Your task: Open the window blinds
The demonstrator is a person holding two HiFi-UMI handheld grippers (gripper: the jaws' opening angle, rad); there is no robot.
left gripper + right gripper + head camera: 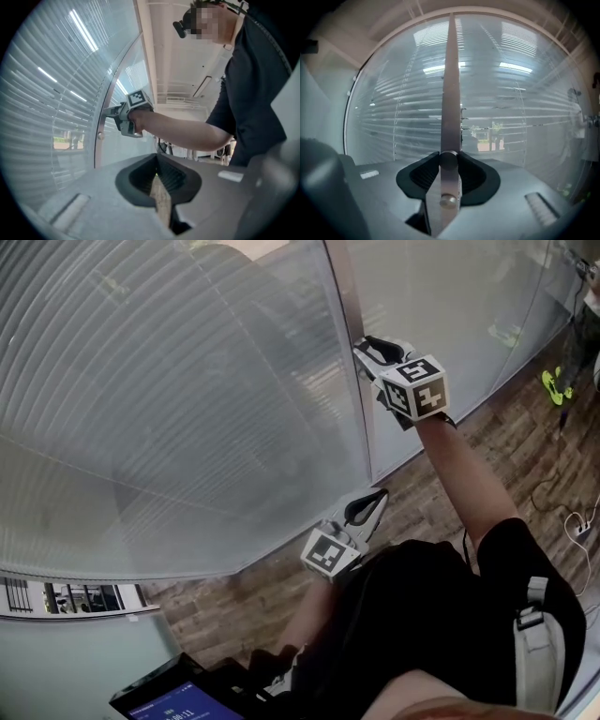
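Window blinds [169,381] with thin horizontal slats hang behind curved glass, on both sides of a vertical metal mullion [352,324]. My right gripper [367,348] is raised against that mullion. In the right gripper view it [449,165] is shut on a small round knob [449,160] on the mullion [451,93], and a little daylight and trees show between the slats [511,108]. My left gripper [373,502] hangs lower, near the body and away from the glass, with jaws together and nothing in them [158,174]. The left gripper view also shows the right gripper [108,112] at the mullion [100,140].
The floor is wood planking [441,493], with cables [574,521] at the right and a pair of neon yellow shoes [555,385] by the glass. A dark screen [173,699] sits at the bottom left, beneath a white ledge [75,607].
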